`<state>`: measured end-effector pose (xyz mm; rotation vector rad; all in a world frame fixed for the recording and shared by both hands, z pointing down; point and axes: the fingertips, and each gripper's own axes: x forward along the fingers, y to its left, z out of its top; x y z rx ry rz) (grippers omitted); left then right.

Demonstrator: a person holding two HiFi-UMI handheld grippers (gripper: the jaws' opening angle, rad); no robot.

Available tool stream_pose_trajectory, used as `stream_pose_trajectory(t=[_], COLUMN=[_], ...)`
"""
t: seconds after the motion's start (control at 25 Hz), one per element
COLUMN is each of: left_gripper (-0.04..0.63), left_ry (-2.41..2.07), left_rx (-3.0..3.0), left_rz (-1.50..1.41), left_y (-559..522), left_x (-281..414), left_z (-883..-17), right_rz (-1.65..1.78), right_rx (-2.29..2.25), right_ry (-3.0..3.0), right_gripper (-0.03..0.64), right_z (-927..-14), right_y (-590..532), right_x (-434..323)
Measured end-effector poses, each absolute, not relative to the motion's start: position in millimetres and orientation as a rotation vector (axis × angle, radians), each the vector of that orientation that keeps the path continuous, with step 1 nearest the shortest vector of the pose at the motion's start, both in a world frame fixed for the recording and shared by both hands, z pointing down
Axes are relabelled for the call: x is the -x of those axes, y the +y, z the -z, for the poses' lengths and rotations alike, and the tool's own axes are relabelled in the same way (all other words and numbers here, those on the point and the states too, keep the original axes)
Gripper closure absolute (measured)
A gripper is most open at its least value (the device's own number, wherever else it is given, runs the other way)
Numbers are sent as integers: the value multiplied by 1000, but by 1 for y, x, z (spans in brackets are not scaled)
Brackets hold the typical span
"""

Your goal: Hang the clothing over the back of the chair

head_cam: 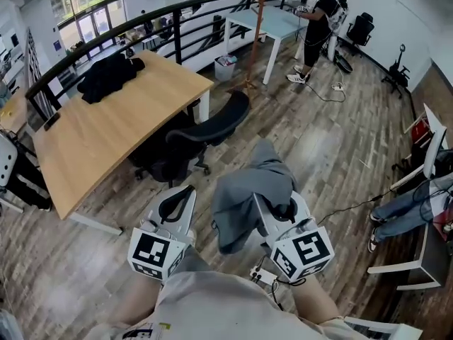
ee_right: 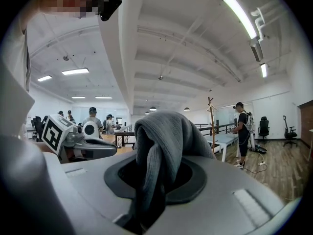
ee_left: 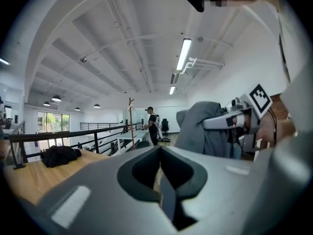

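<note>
A grey garment (head_cam: 244,193) hangs bunched from my right gripper (head_cam: 276,202), which is shut on it. In the right gripper view the cloth (ee_right: 164,131) fills the space between the jaws (ee_right: 159,168) and drapes over them. My left gripper (head_cam: 190,189) is beside it on the left, jaws together with nothing between them; it (ee_left: 160,151) sees the grey garment (ee_left: 195,126) at its right. The black office chair (head_cam: 212,129) stands ahead of both grippers at the table's edge, its back turned towards me.
A wooden table (head_cam: 106,140) lies ahead to the left with a black garment (head_cam: 110,75) on it, and a dark railing (head_cam: 141,25) runs behind. A person (head_cam: 316,16) stands at a white table (head_cam: 272,21) far back. A white chair (head_cam: 428,158) is at the right.
</note>
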<state>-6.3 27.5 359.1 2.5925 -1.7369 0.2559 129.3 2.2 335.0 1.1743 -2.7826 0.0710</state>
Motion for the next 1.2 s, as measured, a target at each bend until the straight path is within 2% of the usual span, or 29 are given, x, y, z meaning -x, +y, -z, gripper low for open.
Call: stream_pose_trajectory(t=[0.6, 1.2], left_gripper=[594, 594], left_ry=[-1380, -1166], left_rx=[-2797, -2916], left_rz=[-256, -237], left_y=[-140, -206], left_x=[49, 81], left_z=[-336, -330], right_rz=[-139, -147], right_rx=[-1513, -1799], right_ry=[-2600, -2448], right_gripper=[529, 528], right_z=[-323, -303], right_y=[-133, -184], right_x=[-86, -74])
